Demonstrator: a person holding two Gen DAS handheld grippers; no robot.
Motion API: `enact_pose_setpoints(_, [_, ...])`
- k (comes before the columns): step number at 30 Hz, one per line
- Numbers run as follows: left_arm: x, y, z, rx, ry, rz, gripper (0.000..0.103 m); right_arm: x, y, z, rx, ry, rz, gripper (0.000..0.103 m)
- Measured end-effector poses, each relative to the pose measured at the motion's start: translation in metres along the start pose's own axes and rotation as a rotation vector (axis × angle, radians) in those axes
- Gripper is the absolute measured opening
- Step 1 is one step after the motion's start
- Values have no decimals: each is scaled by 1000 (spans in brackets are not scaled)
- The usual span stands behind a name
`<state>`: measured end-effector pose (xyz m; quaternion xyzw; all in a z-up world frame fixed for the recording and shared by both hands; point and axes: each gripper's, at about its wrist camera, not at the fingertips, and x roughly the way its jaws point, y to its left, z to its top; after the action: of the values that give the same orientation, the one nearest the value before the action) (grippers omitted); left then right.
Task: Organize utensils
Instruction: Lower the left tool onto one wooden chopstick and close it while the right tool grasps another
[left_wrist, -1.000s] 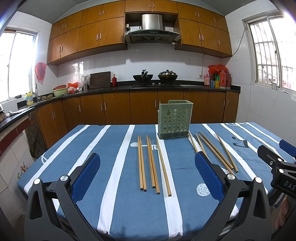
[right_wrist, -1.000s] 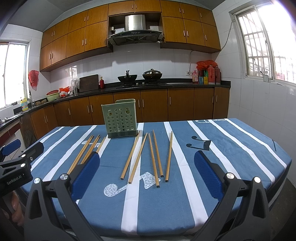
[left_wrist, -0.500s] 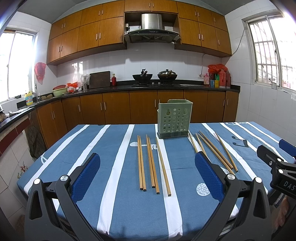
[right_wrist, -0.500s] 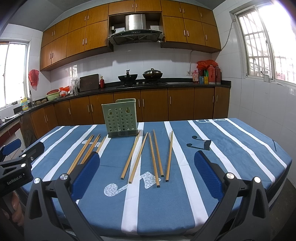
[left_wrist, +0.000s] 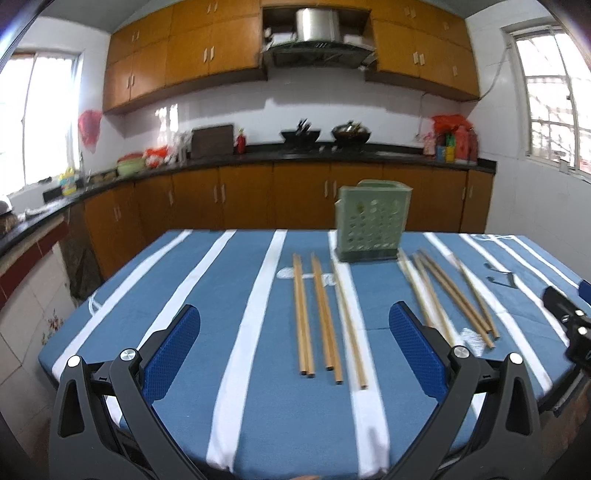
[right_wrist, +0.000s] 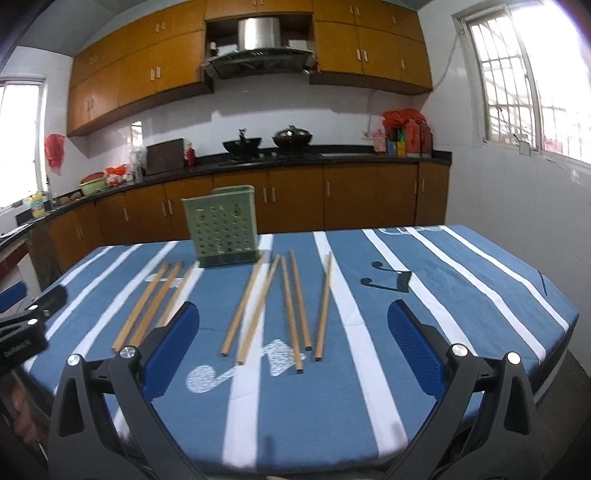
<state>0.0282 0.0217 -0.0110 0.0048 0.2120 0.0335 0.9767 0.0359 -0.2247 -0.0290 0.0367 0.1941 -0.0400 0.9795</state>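
Both grippers, left gripper (left_wrist: 295, 345) and right gripper (right_wrist: 293, 341), gape empty above the chopsticks (left_wrist: 321, 314): pinch one mid-shaft, then up-end it into the green holder (left_wrist: 371, 221)

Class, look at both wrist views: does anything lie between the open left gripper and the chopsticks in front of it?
Nothing visible does. Only bare striped tablecloth separates the left gripper from the chopsticks.

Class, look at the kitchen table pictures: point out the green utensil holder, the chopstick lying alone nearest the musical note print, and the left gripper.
green utensil holder (right_wrist: 223, 236), right wrist view, on its perforated front wall.
lone chopstick (right_wrist: 324, 306), right wrist view, mid-shaft.
left gripper (left_wrist: 295, 350), left wrist view, midway between its open blue fingertips.
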Motion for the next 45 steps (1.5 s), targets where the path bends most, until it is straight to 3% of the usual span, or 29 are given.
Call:
enact_pose_setpoints(7, [43,37,3,-71,156,11,101,54,-27,11,94,123,-62,99])
enact_pose_setpoints(13, [76,45,1,-71,255,-5,99,123,-42,9,150,305,-74,65])
enact_pose_setpoints(15, [85,40,2,-52,270,-9,90,142,-44,6,162,349,-75,52])
enact_pose_setpoints(18, [96,35,-1,-25,310,-39,75,168,-44,0,172,418,-65,42])
enact_pose_setpoints(21, [108,28,-2,-12,340,-70,67,186,-40,-6,169,465,-60,37])
enact_pose_setpoints(33, [142,13,-7,19,445,-129,33,197,-38,-10,128,469,-85,26])
enact_pose_setpoints(45, [158,9,-9,78,479,-92,26,199,-35,-10,103,469,-97,26])
